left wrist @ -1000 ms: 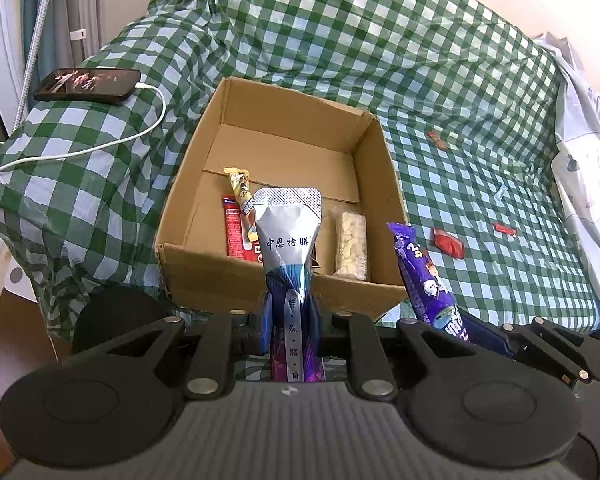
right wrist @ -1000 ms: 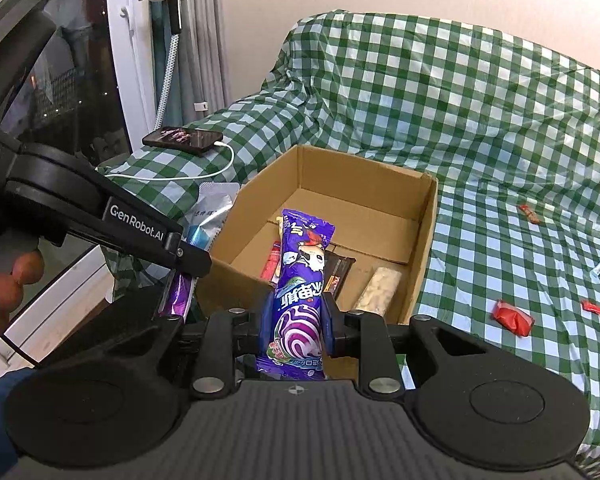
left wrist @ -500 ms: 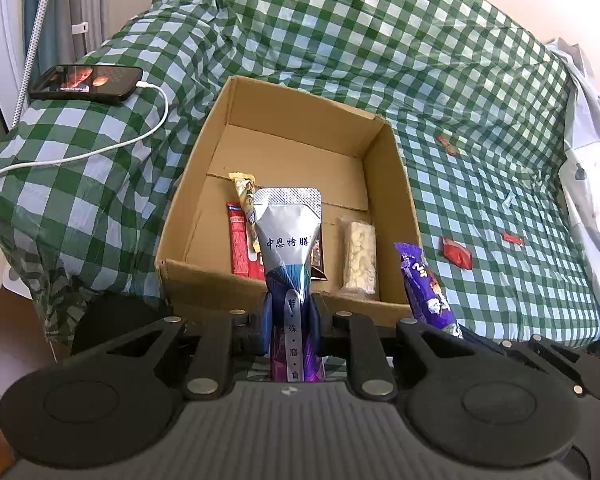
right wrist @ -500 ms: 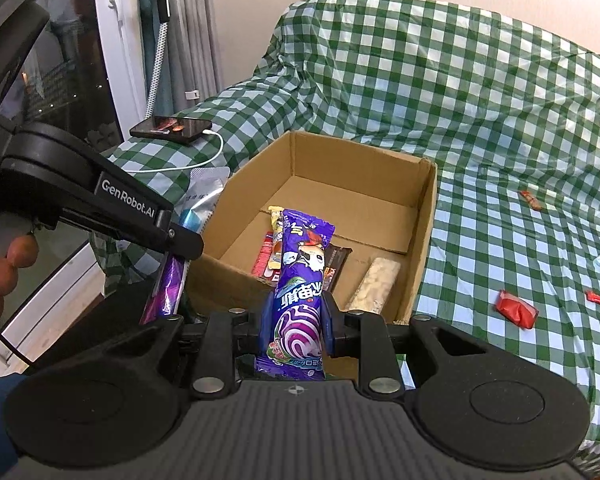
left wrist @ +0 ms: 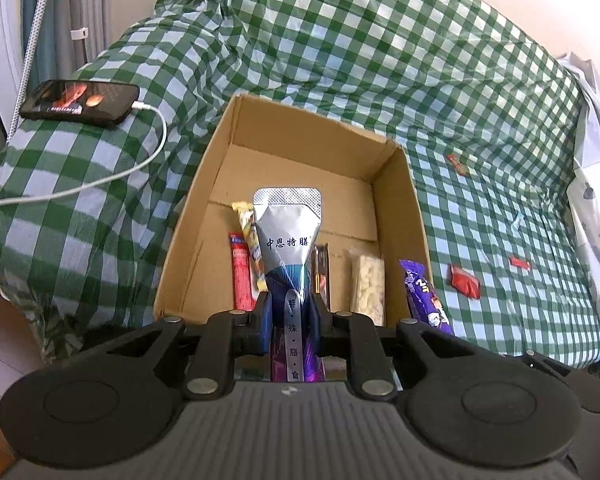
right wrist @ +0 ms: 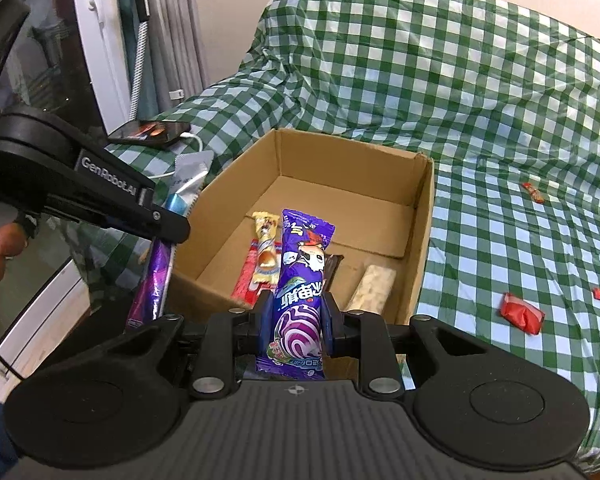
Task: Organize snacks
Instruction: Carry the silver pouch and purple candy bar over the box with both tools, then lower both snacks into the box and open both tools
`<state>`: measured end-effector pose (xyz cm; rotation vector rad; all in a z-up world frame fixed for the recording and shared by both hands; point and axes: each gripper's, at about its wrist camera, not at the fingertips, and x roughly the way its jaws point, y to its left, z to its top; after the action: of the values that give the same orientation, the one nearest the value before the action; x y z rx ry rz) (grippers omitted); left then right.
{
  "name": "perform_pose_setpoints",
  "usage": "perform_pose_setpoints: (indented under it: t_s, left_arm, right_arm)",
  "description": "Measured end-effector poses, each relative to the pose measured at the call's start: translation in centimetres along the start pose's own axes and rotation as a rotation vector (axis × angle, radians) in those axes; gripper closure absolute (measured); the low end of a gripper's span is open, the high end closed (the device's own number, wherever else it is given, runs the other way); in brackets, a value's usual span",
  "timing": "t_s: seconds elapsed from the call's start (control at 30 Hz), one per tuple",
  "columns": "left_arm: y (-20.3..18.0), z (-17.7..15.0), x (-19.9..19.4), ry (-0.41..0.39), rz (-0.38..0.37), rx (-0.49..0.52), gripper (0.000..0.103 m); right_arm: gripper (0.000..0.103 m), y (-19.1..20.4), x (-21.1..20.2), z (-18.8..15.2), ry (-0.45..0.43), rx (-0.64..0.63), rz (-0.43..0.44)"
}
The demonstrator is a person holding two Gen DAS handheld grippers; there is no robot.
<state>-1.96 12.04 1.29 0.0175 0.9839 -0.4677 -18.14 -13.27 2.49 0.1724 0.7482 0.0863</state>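
The green-checked bed (left wrist: 380, 60) carries the cardboard box (left wrist: 400, 200), now nearer in both views. The left gripper (left wrist: 290, 314), jaws clamped on a silver pouch (left wrist: 288, 236), and right gripper (right wrist: 296, 322), clamping a purple snack bar (right wrist: 300, 280), have advanced over its near edge, ready to drop.

A home: checked-cloth-covered sofa (left wrist: 380, 60), charging phone (left wrist: 80, 102), curtains (right wrist: 180, 32).

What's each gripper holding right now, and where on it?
Left gripper: silver pouch, by its lower end. Right gripper: purple snack bar, near its lower end.
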Motion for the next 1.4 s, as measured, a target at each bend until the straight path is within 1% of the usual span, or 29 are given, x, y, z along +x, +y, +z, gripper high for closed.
perform_pose_setpoints:
  t_s: [0.27,0.53,0.97,1.13,1.2,1.23,1.27,1.3,1.33,1.37,1.4]
  left_arm:
    - [-0.2,3.1,2.5,-0.005,-0.003,-0.010,0.082]
    - [0.0,5.2,5.7,0.013,0.007,-0.016,0.082]
    - [0.8,6.6,11.7,0.089,0.047,-0.015,0.082]
    - [0.9,7.1,13.3,0.103,0.058,-0.002,0.082]
    - [0.9,7.2,13.9,0.095,0.080,0.016,0.080]
    - [0.9,7.2,14.2,0.092,0.106,0.028,0.074]
    - [1.0,7.2,14.5,0.099,0.118,0.038,0.057]
    - [1.1,7.2,14.5,0.109,0.118,0.040,0.045]
    - [1.2,7.2,14.4,0.115,0.113,0.034,0.020]
    - [1.4,7.1,14.0,0.111,0.113,0.025,0.001]
    - [1.5,6.8,13.4,0.092,0.121,0.022,0.001]
  right_arm:
    - [0.077,-1.3,2.9,2.1,-0.007,0.005,-0.010]
    - [0.077,-2.4,6.2,3.4,0.018,0.012,-0.006]
    - [0.077,-3.8,11.3,4.1,0.080,0.034,-0.011]
    - [0.077,-4.2,12.4,4.3,0.086,0.044,-0.023]
    - [0.077,-4.3,13.0,4.4,0.089,0.047,-0.029]
    - [0.077,-4.4,13.2,4.4,0.094,0.051,-0.030]
    - [0.076,-4.5,13.5,4.4,0.102,0.057,-0.030]
    - [0.063,-4.6,13.7,4.4,0.109,0.065,-0.033]
    - [0.052,-4.7,13.8,4.5,0.120,0.077,-0.042]
    - [0.029,-4.8,13.7,4.5,0.129,0.094,-0.061]
    - [0.016,-4.9,13.3,4.4,0.124,0.110,-0.078]
